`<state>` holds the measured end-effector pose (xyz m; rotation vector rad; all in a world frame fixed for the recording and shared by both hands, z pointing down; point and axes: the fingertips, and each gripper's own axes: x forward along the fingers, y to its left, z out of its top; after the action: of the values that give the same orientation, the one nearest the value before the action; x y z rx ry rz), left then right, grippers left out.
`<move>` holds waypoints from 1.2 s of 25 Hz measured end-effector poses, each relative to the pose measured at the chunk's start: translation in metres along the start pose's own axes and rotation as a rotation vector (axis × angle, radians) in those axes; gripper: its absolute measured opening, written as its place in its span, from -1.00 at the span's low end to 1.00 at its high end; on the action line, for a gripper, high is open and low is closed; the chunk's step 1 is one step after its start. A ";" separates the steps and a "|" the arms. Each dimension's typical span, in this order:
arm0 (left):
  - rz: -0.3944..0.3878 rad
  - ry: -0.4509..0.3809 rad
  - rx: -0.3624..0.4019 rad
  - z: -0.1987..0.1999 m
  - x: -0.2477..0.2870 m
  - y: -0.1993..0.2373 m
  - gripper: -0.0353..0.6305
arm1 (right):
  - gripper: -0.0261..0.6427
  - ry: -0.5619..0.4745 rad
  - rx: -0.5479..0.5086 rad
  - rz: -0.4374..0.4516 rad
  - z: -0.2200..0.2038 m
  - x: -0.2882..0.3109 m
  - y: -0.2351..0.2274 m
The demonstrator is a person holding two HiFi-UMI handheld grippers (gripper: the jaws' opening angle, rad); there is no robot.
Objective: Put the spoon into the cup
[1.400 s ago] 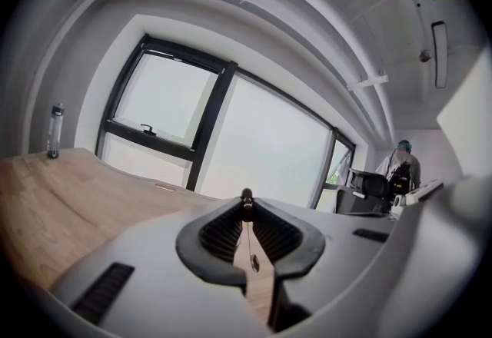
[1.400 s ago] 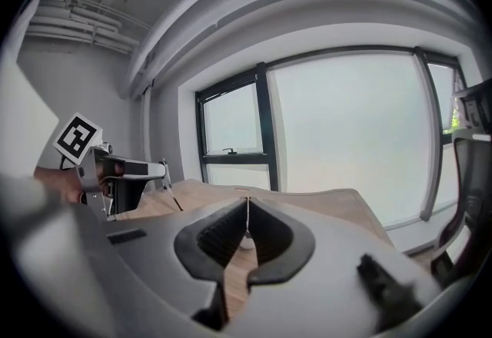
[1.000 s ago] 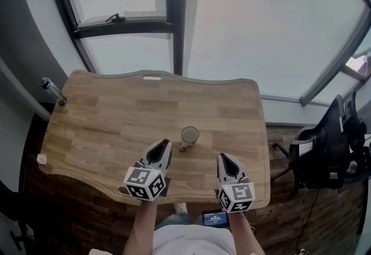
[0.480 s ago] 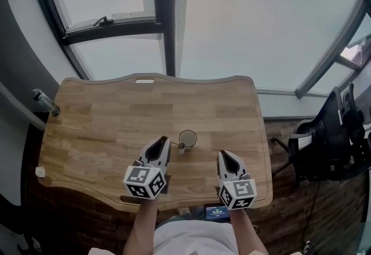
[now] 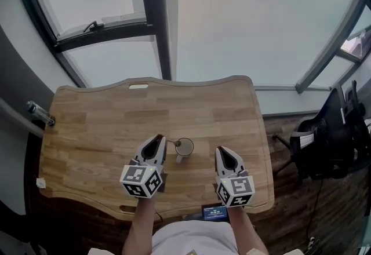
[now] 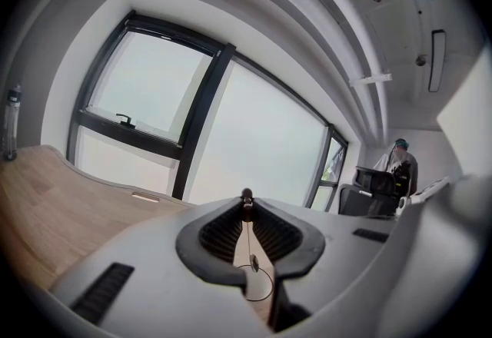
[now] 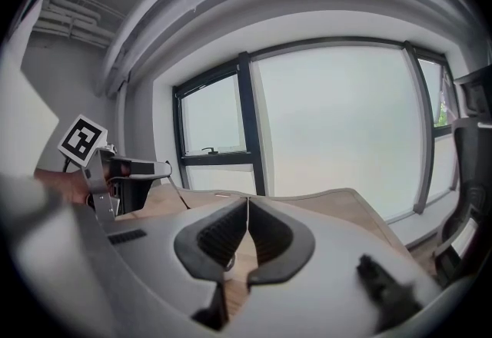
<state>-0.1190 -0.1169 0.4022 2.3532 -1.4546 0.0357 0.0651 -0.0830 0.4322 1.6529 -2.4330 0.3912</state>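
A wooden desk (image 5: pixel 104 126) stands under a large window (image 5: pixel 249 16), seen from above. Near its front middle stands a small cup (image 5: pixel 185 147), upright, with its round mouth open to the camera. The left tongs (image 5: pixel 159 139) sit just left of the cup, their jaws nearly together and clamped on the thin handle of a spoon (image 5: pixel 173 142). The spoon slants from the jaw tips towards the cup, and its far end meets the rim. Whether it sits inside cannot be told, nor can anything else be made out in the cup. The right tongs (image 5: pixel 221 150) hover to the right of the cup, jaws together with nothing between them. A bottle (image 5: pixel 38 113) stands at the desk's far left edge. A dark chair (image 5: pixel 333 132) stands to the right of the desk.
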 end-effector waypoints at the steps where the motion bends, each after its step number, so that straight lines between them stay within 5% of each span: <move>1: 0.002 0.006 -0.003 -0.002 0.003 0.002 -0.75 | -0.83 0.005 0.002 -0.002 -0.001 0.003 -0.002; 30: 0.032 0.098 -0.029 -0.037 0.035 0.023 -0.75 | -0.83 0.104 0.023 0.034 -0.034 0.039 -0.014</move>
<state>-0.1162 -0.1437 0.4506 2.2716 -1.4363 0.1355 0.0632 -0.1116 0.4777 1.5608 -2.3919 0.4998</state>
